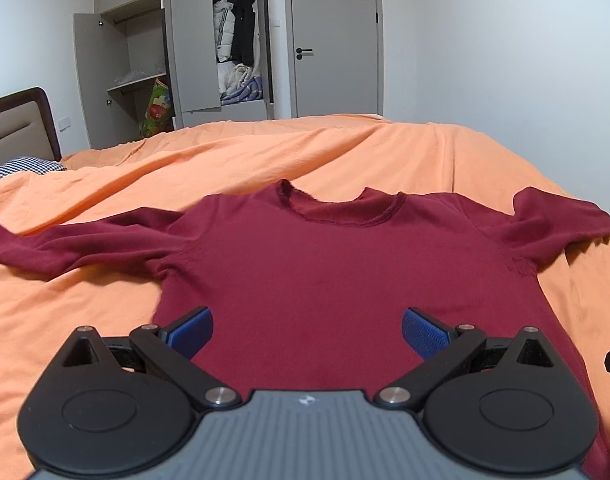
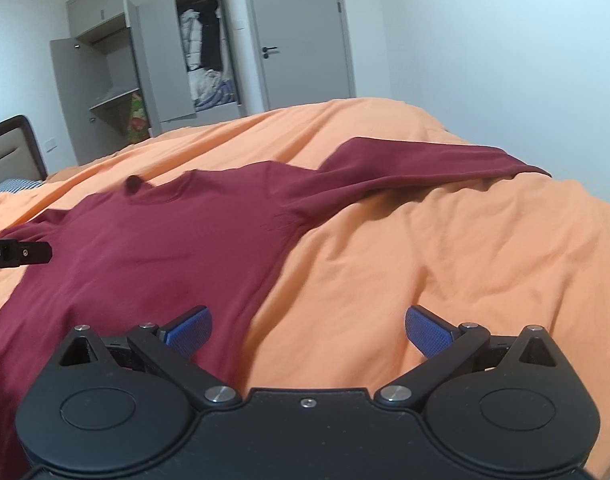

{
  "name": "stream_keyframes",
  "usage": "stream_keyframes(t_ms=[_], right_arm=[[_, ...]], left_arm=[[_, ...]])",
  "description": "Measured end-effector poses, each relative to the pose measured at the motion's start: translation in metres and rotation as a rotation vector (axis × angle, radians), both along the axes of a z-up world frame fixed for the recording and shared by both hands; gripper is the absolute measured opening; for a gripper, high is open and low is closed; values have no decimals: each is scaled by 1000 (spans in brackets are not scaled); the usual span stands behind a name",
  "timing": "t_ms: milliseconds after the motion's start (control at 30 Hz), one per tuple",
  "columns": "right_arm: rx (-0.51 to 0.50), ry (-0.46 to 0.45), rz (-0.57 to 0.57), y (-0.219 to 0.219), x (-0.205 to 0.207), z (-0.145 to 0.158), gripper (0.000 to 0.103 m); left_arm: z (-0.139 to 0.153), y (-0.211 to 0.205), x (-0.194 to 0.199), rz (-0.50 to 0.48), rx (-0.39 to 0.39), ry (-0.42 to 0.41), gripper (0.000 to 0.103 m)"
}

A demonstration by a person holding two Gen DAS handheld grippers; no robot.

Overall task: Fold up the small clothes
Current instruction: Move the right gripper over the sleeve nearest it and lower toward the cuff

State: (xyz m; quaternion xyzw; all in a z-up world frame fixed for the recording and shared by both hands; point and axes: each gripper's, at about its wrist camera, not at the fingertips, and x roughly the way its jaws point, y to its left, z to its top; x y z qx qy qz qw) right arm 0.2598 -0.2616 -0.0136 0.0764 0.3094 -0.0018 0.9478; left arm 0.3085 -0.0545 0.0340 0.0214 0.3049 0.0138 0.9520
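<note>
A dark red long-sleeved shirt (image 1: pixel 305 264) lies spread flat on the orange bedcover (image 1: pixel 85 312), collar away from me, sleeves out to both sides. My left gripper (image 1: pixel 307 332) hovers open over the lower middle of the shirt's body, nothing between its blue pads (image 1: pixel 193 330). My right gripper (image 2: pixel 307 330) is open too, over the right side edge of the shirt (image 2: pixel 157 248); its left finger is above the fabric, its right finger above bare bedcover (image 2: pixel 445 264). The right sleeve (image 2: pixel 417 164) stretches away to the right. The left gripper shows as a black bar (image 2: pixel 21 254) at the far left.
A headboard (image 1: pixel 17 124) and a checked pillow (image 1: pixel 21 166) lie at the left. Beyond the bed stand an open grey wardrobe (image 1: pixel 209 48) with hanging clothes and a shut door (image 1: pixel 333 40). The bedcover is wrinkled around the shirt.
</note>
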Motion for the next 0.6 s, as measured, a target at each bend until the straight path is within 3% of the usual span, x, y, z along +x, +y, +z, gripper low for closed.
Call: stream_keyframes(t_ms=[467,600], right_arm=[[-81,12,-122,-48,59,-13,103],[-112,-33,-165,-65,68,-10,103]], left_arm=[[-36,-54,65,-34,-25,-41,103],[-49,-61,76,-42,-15,-45,103]])
